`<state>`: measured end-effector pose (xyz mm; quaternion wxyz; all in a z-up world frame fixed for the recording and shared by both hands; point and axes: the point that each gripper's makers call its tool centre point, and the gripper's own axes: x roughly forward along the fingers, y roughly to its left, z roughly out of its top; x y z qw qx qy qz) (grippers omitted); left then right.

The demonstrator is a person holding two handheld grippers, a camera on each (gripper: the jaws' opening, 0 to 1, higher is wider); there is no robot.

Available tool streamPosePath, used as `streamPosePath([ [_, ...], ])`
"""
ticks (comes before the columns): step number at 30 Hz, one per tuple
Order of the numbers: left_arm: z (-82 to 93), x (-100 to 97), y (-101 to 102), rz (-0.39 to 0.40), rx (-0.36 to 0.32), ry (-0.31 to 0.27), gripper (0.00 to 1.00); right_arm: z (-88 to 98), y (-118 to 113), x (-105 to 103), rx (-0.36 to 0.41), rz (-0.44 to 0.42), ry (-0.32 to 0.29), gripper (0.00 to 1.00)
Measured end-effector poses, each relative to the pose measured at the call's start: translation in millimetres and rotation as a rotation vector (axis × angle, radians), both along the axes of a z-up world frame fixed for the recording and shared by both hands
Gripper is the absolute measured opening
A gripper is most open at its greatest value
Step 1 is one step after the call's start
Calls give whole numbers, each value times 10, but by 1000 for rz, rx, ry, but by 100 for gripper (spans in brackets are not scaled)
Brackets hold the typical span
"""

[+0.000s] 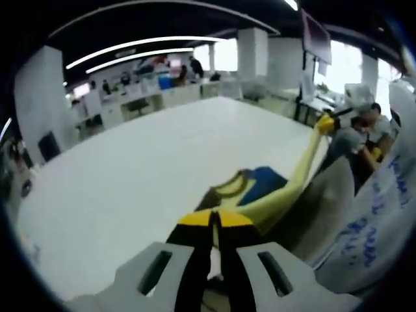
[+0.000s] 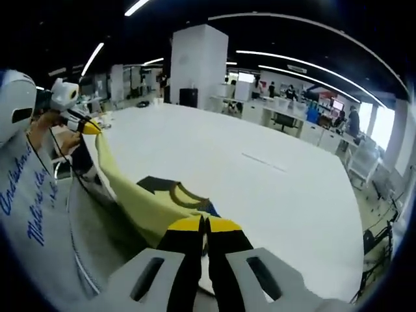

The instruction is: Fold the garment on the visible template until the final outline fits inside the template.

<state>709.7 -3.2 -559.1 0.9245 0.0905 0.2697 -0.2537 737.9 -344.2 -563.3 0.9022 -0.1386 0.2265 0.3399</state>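
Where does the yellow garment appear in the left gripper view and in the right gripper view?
Left gripper view: the yellow garment runs from the left tool at bottom centre up to the right tool at upper right.
Right gripper view: it runs from the right tool at bottom centre up to the left tool at upper left.
Shared landmark: the white table.

A wide white desk (image 1: 143, 169) fills the foreground. Behind it stand a white square pillar (image 2: 198, 65), office desks with chairs (image 2: 286, 120) and some people far away. Long ceiling lights (image 1: 130, 52) glow overhead.
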Motion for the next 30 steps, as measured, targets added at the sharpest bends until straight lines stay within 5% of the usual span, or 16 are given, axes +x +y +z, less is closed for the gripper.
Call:
streamPosePath([
  [12,-308,319,94,-14,34,47,0,-180,31,186,-8,14,36,2],
  [30,-834,655,109,8,17,126,0,-819,-15,466,17,-22,183,2],
])
